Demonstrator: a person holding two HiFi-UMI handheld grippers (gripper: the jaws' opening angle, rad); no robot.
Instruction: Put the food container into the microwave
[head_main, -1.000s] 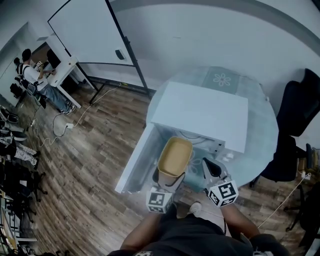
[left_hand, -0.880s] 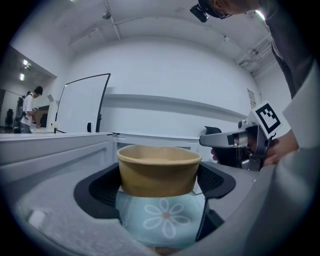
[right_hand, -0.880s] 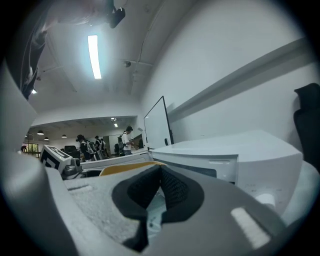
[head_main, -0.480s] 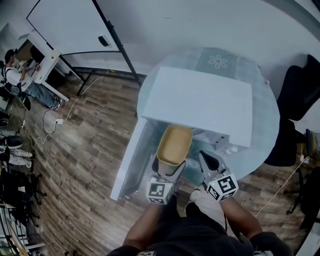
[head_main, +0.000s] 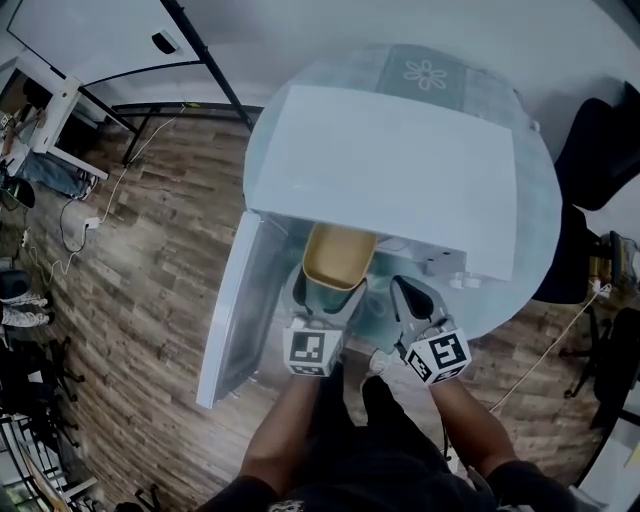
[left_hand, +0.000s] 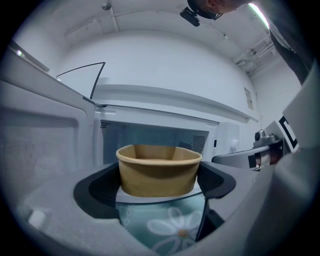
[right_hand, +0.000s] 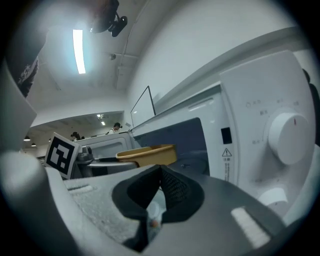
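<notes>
A tan paper food container (left_hand: 159, 170) is held between the black pads of my left gripper (left_hand: 160, 186), which is shut on it, right at the mouth of the white microwave (head_main: 390, 170). In the head view the container (head_main: 338, 256) is partly under the microwave's top edge, with the left gripper (head_main: 322, 312) behind it. The microwave door (head_main: 232, 300) hangs open to the left. My right gripper (head_main: 412, 308) is beside the left one, in front of the control panel (right_hand: 272, 135); its jaws are shut with nothing between them (right_hand: 157, 187).
The microwave stands on a round glass table (head_main: 520, 290) with a teal flowered mat (head_main: 430, 75). Black chairs (head_main: 600, 150) stand to the right. A whiteboard stand (head_main: 190, 50) and a desk with a person (head_main: 25, 140) are far left on the wooden floor.
The left gripper has carried the container forward, from in front of the opening to partly inside it. The head has moved closer over the microwave. The right gripper stayed alongside.
</notes>
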